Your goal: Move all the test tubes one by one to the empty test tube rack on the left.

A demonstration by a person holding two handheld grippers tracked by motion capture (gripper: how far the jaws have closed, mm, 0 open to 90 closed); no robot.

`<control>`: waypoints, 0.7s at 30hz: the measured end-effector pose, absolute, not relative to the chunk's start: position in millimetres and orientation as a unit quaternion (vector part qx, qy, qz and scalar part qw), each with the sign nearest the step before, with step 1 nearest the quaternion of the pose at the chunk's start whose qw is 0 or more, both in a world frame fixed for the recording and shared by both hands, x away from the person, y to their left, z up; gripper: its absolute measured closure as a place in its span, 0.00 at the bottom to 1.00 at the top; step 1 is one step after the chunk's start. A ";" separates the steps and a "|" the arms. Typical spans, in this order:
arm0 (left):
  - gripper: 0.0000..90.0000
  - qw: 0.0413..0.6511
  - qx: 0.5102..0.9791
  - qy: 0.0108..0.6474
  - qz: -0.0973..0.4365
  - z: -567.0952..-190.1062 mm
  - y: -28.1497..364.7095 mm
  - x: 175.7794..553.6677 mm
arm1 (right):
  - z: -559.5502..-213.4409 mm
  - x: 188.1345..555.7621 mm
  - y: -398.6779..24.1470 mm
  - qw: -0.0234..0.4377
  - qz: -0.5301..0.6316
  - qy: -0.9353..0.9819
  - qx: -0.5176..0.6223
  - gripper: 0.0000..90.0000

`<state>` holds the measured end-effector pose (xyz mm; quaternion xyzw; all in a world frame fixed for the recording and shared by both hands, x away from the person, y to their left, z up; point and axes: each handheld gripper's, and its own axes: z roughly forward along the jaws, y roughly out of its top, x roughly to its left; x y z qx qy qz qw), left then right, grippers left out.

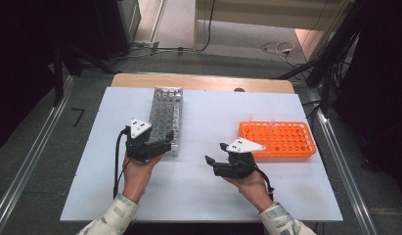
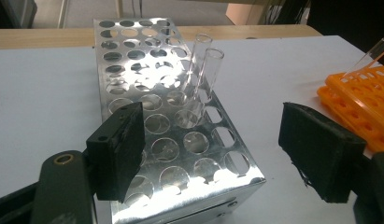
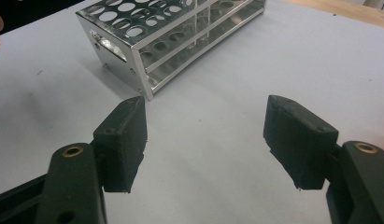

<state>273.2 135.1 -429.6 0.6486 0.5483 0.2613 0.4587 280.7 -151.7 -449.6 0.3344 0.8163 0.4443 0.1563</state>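
Reaching in from the bottom edge of the high view, your two forearms in pale patterned sleeves angle toward the middle of the white table (image 1: 198, 191), each hand wrapped around a gripper from below and behind. Your left hand (image 1: 140, 172) holds the left gripper (image 1: 164, 145) level and pointing rightward along the near end of the metal rack (image 1: 166, 117), just beside it, with the grey three-cornered plate facing up. In the left gripper view its jaws stand wide apart with nothing pressed between them; the near end of the metal rack lies under and between them, and two clear glass tubes (image 2: 203, 74) stand upright, side by side, in holes near the rack's right edge, a few rows beyond the jaws and untouched by the pads. Your right hand (image 1: 251, 182) sits well apart from the left, palm turned up under the right gripper (image 1: 212, 162), which points leftward over bare tabletop toward the metal rack. Its jaws also stand wide open and hold nothing; in the right gripper view the rack's corner shows just beyond the left pad. The orange rack (image 1: 279, 139) lies flat behind your right hand, near the table's right side, with a clear tube (image 2: 374, 53) leaning in it.
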 end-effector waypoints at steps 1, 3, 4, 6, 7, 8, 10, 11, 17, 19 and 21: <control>0.24 0.458 0.648 0.549 0.262 -430.4 135.7 272.2 | -449.2 280.7 -152.5 0.157 0.445 0.816 0.335 0.32; 0.24 0.459 0.648 0.549 0.263 -431.3 136.6 270.3 | -448.4 281.0 -154.8 0.159 0.444 0.815 0.337 0.32; 0.24 0.459 0.647 0.549 0.264 -431.4 136.8 269.4 | -448.3 281.5 -155.9 0.160 0.445 0.814 0.337 0.32; 0.23 0.460 0.646 0.548 0.267 -431.4 137.6 267.8 | -447.4 281.7 -158.4 0.161 0.444 0.813 0.339 0.32; 0.23 0.461 0.644 0.549 0.267 -431.3 137.7 267.4 | -447.1 281.9 -159.7 0.164 0.445 0.812 0.339 0.32; 0.23 0.462 0.644 0.549 0.267 -431.1 138.0 266.9 | -446.5 281.7 -161.2 0.164 0.445 0.812 0.342 0.32; 0.23 0.462 0.643 0.548 0.269 -430.6 138.3 265.7 | -445.7 282.2 -164.3 0.166 0.446 0.810 0.343 0.32; 0.23 0.463 0.643 0.548 0.269 -430.4 138.5 265.1 | -445.3 282.3 -166.1 0.166 0.446 0.809 0.345 0.32; 0.23 0.462 0.643 0.547 0.271 -430.5 140.3 263.0 | -442.4 283.0 -177.7 0.172 0.448 0.803 0.353 0.32; 0.23 0.461 0.642 0.549 0.271 -430.9 141.2 262.8 | -441.4 283.7 -181.8 0.175 0.449 0.801 0.356 0.31; 0.23 0.459 0.642 0.550 0.272 -431.2 141.9 262.8 | -440.3 284.6 -185.8 0.177 0.449 0.798 0.361 0.31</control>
